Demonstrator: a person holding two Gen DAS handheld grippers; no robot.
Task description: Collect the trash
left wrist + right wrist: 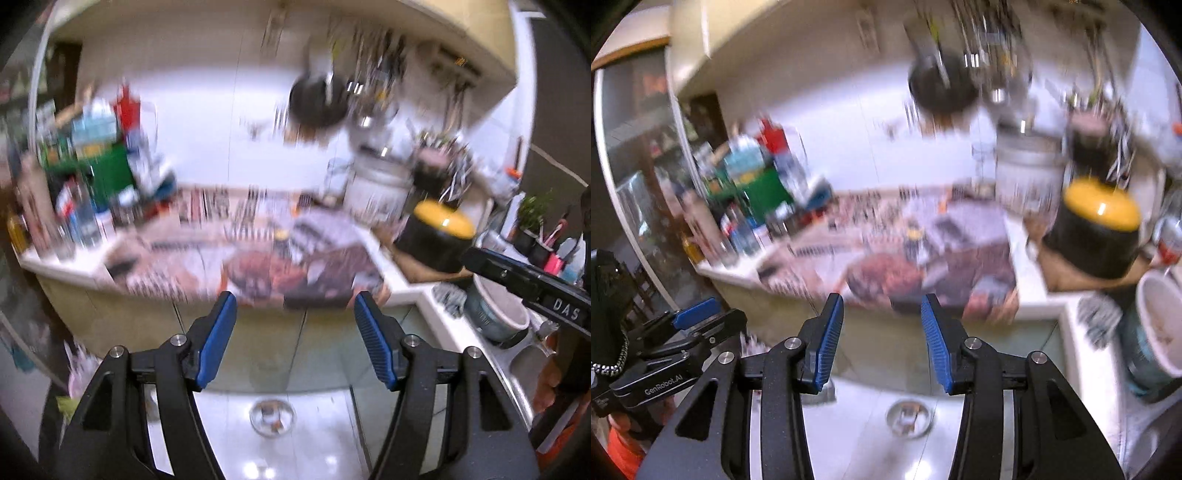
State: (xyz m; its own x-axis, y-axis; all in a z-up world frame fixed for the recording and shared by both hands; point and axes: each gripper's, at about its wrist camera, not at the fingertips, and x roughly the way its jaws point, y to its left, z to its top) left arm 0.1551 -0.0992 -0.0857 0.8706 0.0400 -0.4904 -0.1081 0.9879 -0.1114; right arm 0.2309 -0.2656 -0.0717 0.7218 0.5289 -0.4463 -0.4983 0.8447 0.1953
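Both views are motion-blurred and look slightly down at a kitchen counter (395,273). Printed paper sheets (258,258) (905,258) cover the counter's middle; through the blur I cannot single out a piece of trash. My left gripper (295,299) is open, and nothing lies between its blue pads (218,339). It hangs in front of the counter's edge, above the floor. My right gripper (882,299) is open less wide, also with nothing in it. Each gripper shows in the other's view: the right gripper (524,280) at the right edge, the left gripper (694,317) at the lower left.
A black tub with a yellow lid (439,236) (1097,232) stands on the counter's right. Bottles and boxes (92,177) crowd the left end. A black pan (317,103) hangs on the wall. A bowl (495,314) sits right; a round metal dish (272,417) lies on the floor.
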